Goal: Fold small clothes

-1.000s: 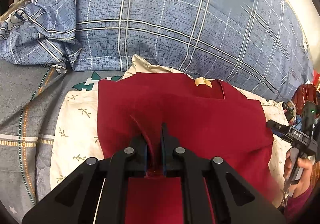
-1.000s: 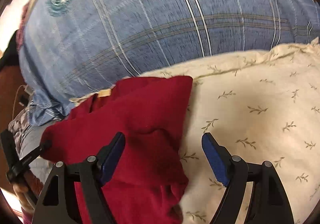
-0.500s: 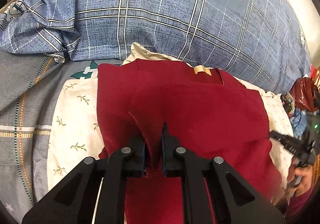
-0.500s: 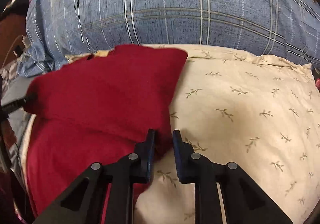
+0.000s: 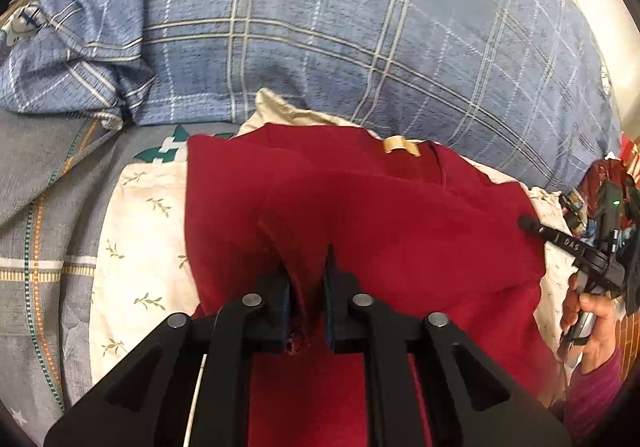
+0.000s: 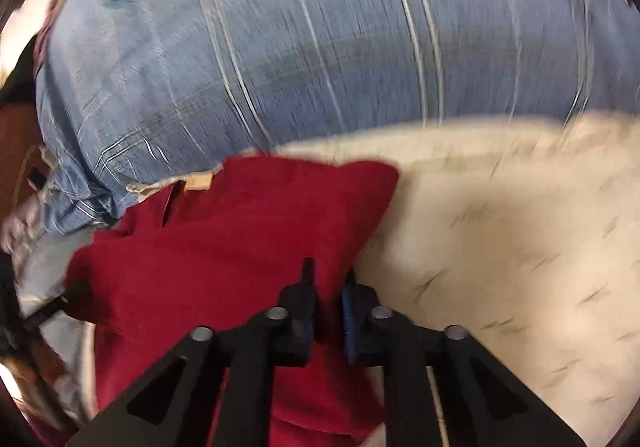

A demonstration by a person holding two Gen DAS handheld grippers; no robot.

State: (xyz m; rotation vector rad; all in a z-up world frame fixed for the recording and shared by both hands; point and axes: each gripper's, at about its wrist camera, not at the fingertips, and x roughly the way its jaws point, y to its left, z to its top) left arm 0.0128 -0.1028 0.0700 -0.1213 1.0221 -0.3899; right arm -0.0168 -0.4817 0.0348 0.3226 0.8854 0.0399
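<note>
A dark red garment (image 5: 400,223) with a tan neck label (image 5: 400,146) lies on a cream leaf-print pillow (image 5: 136,247). My left gripper (image 5: 306,271) is shut on a raised fold of the red cloth near its left side. In the right wrist view, which is blurred, my right gripper (image 6: 328,287) is shut on the right edge of the red garment (image 6: 224,247), beside the cream pillow (image 6: 500,247). The right gripper also shows at the right edge of the left wrist view (image 5: 560,243), held in a hand.
A large blue plaid quilt (image 5: 340,27) is piled behind the pillow and also fills the top of the right wrist view (image 6: 320,27). A grey patterned sheet (image 5: 44,227) lies to the left. Coloured clutter (image 5: 600,183) sits at the far right.
My right gripper was open over the garment's edge one second ago, then closed on it, and now moves with the cloth. My left gripper stays shut on its fold.
</note>
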